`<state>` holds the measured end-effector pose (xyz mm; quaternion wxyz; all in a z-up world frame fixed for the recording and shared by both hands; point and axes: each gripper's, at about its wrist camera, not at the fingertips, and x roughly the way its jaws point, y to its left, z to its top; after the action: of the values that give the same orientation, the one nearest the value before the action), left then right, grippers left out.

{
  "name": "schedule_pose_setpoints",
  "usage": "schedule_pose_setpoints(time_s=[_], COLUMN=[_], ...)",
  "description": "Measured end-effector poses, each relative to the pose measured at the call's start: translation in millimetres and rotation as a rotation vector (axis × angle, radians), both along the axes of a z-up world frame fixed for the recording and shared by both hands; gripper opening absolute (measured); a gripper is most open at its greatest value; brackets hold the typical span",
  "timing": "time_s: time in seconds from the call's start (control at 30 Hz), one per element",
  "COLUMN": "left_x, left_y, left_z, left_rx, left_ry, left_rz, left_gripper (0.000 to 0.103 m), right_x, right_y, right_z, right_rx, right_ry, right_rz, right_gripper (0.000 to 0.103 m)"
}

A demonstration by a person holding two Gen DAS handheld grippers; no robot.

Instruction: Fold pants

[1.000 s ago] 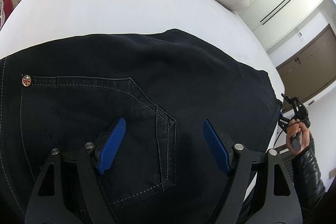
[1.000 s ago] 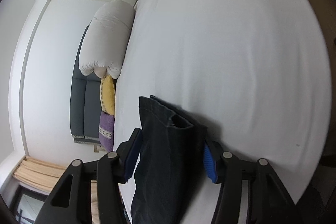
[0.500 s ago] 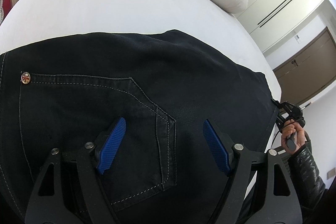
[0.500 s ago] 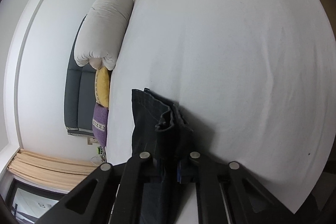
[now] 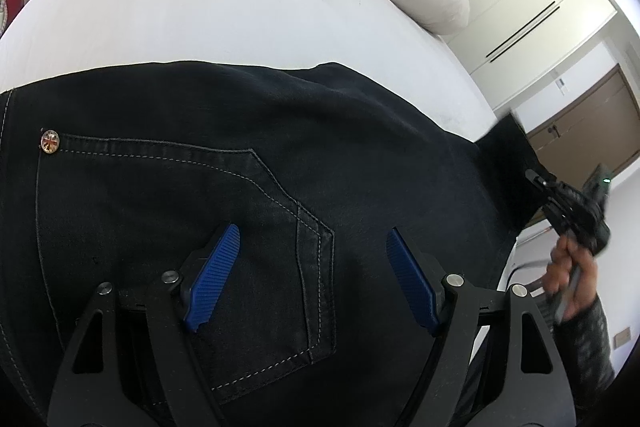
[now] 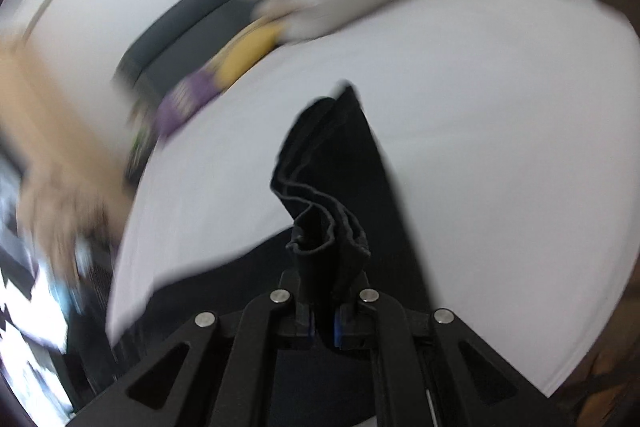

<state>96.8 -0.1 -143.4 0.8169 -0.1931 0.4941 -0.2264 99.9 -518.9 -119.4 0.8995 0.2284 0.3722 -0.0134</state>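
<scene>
The left gripper (image 5: 312,267) hangs spread wide over the black pants (image 5: 240,155) on the white bed (image 5: 200,7), while the right gripper (image 5: 560,199) lifts their far end.

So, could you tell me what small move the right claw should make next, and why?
Probably carry the gripped hem across toward the waist end. The right claw is shut on the bunched, lifted pants, while the left claw hovers open over the back pocket.
</scene>
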Motion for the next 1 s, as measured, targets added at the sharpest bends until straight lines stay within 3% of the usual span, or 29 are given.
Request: schedule_pose_setpoints(time_s=[0.1,0.23,0.3,0.37,0.53,0.7,0.9,0.97,1.0], left_x=[0,1,2,3,17,35,60,59,58], left_y=[3,6,8,10,-9,-44,-68,-71,-73], left_z=[-1,2,7,12,21,29,11,11,10], left_rx=[-0.013,-0.017,-0.021,-0.05,-0.23,-0.345,-0.355,-0.341,-0.335], left_ry=[0.004,0.01,0.024,0.051,0.144,0.216,0.344,0.34,0.34], left_rz=[0.003,0.007,0.019,0.043,0.018,-0.047,-0.063,-0.062,-0.07], left_gripper=[0.075,0.075,0.076,0.076,0.078,0.094,0.095,0.088,0.064], right_x=[-4,-2,-1,-2,-11,-26,-36,-37,-37], right_y=[83,159,167,169,173,192,207,212,215], right_z=[-2,-48,-66,-64,-49,-29,-25,-23,-23], right_rx=[-0.13,-0.269,-0.303,-0.325,-0.355,-0.419,-0.431,-0.436,-0.438], right_ry=[0.01,0.105,0.124,0.11,0.059,-0.011,-0.032,-0.034,-0.033], right_rz=[0.188,0.337,0.335,0.342,0.338,0.372,0.414,0.429,0.437], right_gripper=[0.007,0.007,0.007,0.007,0.007,0.007,0.007,0.007,0.007])
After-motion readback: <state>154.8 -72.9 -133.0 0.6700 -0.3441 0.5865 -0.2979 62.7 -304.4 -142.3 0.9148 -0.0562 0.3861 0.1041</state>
